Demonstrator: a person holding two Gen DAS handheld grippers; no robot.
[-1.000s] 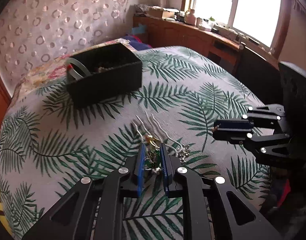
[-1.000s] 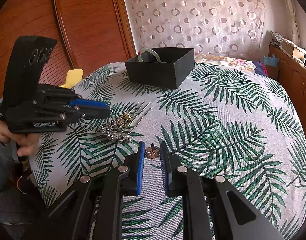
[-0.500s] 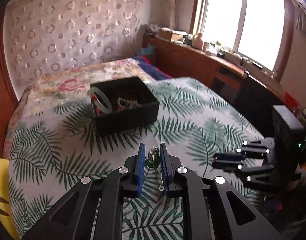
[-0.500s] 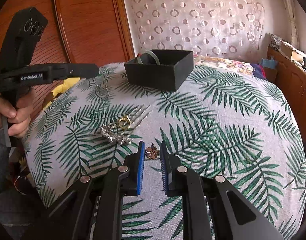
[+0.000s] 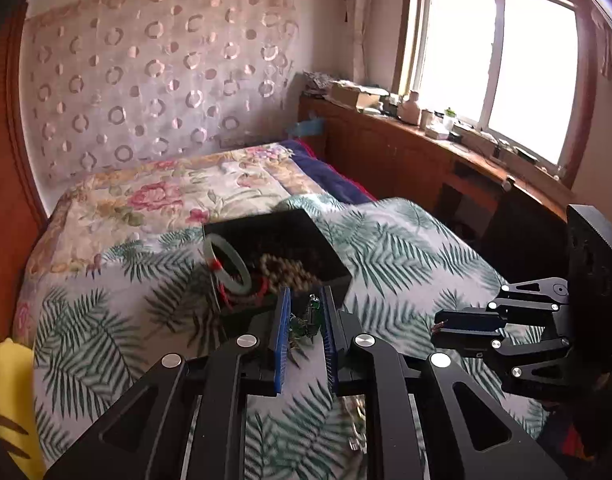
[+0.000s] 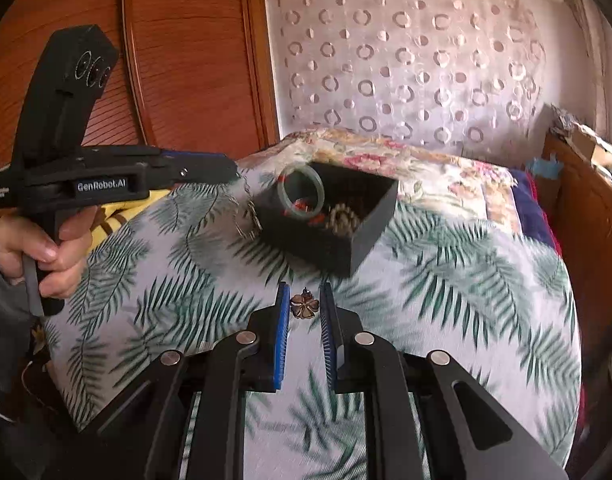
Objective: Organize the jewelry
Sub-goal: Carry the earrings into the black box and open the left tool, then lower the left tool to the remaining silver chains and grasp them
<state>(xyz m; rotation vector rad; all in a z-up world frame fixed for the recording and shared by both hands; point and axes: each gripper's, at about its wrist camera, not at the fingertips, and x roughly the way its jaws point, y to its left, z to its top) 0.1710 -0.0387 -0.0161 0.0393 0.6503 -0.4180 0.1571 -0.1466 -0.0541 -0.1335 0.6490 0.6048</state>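
Note:
My left gripper (image 5: 304, 312) is shut on a green beaded jewelry piece (image 5: 306, 322) and holds it in the air just before the black box (image 5: 330, 276). The box holds a jade bangle (image 5: 227, 262) and brown beads (image 5: 285, 270). My right gripper (image 6: 304, 304) is shut on a bronze flower brooch (image 6: 304, 306), lifted off the cloth, a little short of the box (image 6: 362, 240). In the right wrist view the left gripper (image 6: 229, 170) hangs a thin chain (image 6: 247, 216) beside the box's left corner.
The leaf-print cloth (image 6: 466, 280) covers the round table. Loose silver pieces (image 5: 356, 424) lie under my left gripper. A floral bed (image 5: 177, 196) lies behind the box, a wooden cabinet (image 5: 418, 152) at the right, a wooden wardrobe (image 6: 185, 60) at the left.
Both grippers have lifted their pieces off the cloth and moved toward the black box. The left one rose first; the right one followed with the brooch.

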